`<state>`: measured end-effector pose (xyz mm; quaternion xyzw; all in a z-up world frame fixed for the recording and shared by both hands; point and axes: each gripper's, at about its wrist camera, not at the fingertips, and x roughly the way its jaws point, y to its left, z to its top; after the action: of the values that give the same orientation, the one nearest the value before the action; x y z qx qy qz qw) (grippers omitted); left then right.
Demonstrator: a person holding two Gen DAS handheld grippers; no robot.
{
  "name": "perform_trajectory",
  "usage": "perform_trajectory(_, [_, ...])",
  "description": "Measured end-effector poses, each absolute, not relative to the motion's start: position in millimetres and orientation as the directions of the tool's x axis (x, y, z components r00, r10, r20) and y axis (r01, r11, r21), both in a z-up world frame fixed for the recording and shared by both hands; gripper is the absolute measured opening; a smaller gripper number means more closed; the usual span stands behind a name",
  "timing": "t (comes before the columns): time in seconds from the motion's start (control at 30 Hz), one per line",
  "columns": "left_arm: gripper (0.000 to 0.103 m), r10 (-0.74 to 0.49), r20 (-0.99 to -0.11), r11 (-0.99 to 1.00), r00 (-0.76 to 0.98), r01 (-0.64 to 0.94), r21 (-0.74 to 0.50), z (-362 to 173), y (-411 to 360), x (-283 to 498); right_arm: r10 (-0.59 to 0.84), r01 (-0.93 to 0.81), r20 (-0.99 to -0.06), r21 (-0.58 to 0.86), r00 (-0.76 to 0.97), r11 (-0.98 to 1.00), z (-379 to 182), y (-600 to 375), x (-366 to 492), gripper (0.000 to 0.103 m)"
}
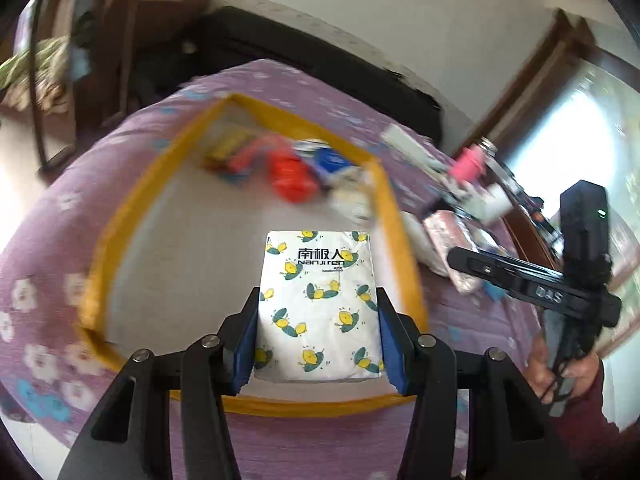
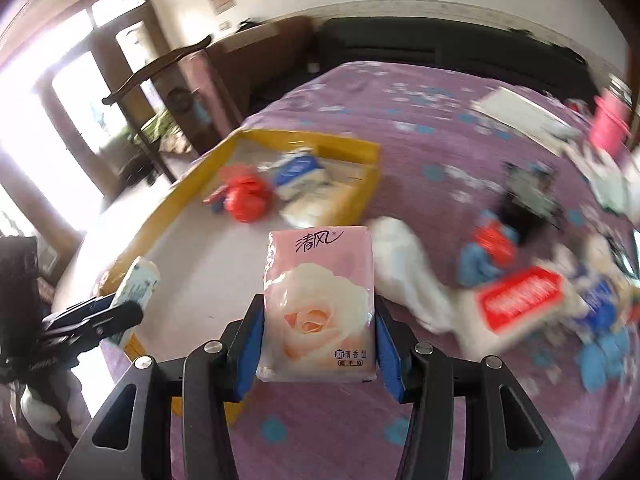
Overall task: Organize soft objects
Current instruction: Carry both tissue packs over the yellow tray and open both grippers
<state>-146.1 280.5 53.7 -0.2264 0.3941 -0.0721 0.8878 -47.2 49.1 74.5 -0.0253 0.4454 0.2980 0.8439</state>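
One lemon-print tissue pack is clamped by the left gripper above the yellow-rimmed tray. One pink rose pack is clamped by the right gripper, near the tray's rim.

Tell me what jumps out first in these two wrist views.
Each gripper clamps a tissue pack: the left gripper holds a white pack printed with yellow lemons, the right gripper a pink pack with a pale rose. Behind them on the purple flowered bedspread lies a yellow-rimmed shallow tray, with a bright red bundle at its far end.
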Motion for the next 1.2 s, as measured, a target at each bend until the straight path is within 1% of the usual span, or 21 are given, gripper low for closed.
perform_trajectory(0.07, [0.051, -0.294, -0.675, 0.880, 0.677, -0.083, -0.467, 48, 296, -142, 0.483, -0.561, -0.776, 0.205, 0.406, 0.802, 72, 76, -43, 0.054])
perform_trajectory(0.27, [0.051, -0.303, -0.689, 0.882, 0.659, -0.080, -0.465, 45, 299, -122, 0.449, -0.608, -0.811, 0.150, 0.376, 0.780, 55, 126, -26, 0.054])
perform_trajectory(0.43, [0.051, -0.327, -0.711, 0.882, 0.622, -0.071, -0.467, 39, 289, -92, 0.414, -0.609, -0.830, 0.117, 0.374, 0.785, 42, 139, -11, 0.054])
perform_trajectory(0.53, [0.051, -0.351, -0.721, 0.869, 0.598, -0.079, -0.488, 32, 286, -74, 0.404, -0.604, -0.827, 0.101, 0.390, 0.791, 39, 141, -3, 0.054])
perform_trajectory(0.67, [0.052, -0.327, -0.746, 0.871, 0.581, -0.121, -0.477, 25, 288, -55, 0.389, -0.596, -0.825, 0.081, 0.410, 0.799, 36, 145, 6, 0.054])
perform_trajectory(0.73, [0.055, -0.308, -0.756, 0.870, 0.577, -0.150, -0.469, 22, 290, -48, 0.387, -0.591, -0.817, 0.072, 0.427, 0.804, 34, 147, 9, 0.055])
perform_trajectory(0.8, [0.063, -0.302, -0.757, 0.871, 0.580, -0.156, -0.466, 24, 291, -48, 0.399, -0.584, -0.804, 0.081, 0.441, 0.808, 33, 145, 11, 0.057])
perform_trajectory(0.83, [0.071, -0.291, -0.752, 0.875, 0.591, -0.153, -0.458, 27, 291, -51, 0.408, -0.583, -0.801, 0.091, 0.439, 0.807, 33, 145, 11, 0.058])
perform_trajectory(0.87, [0.076, -0.282, -0.748, 0.880, 0.601, -0.149, -0.451, 30, 290, -54, 0.427, -0.584, -0.796, 0.116, 0.429, 0.803, 34, 142, 11, 0.059])
perform_trajectory(0.97, [0.078, -0.279, -0.736, 0.882, 0.617, -0.139, -0.450, 38, 289, -64, 0.481, -0.577, -0.776, 0.189, 0.408, 0.794, 43, 131, 5, 0.068])
perform_trajectory(1.0, [0.078, -0.276, -0.734, 0.881, 0.621, -0.142, -0.452, 40, 289, -67, 0.489, -0.573, -0.769, 0.198, 0.413, 0.795, 47, 127, 2, 0.075])
perform_trajectory(1.1, [0.080, -0.261, -0.725, 0.879, 0.637, -0.153, -0.451, 49, 290, -78, 0.504, -0.557, -0.739, 0.211, 0.446, 0.803, 61, 105, -12, 0.078])
perform_trajectory(1.2, [0.082, -0.248, -0.713, 0.882, 0.656, -0.151, -0.446, 56, 284, -90, 0.496, -0.519, -0.722, 0.220, 0.482, 0.826, 69, 71, -25, 0.079])
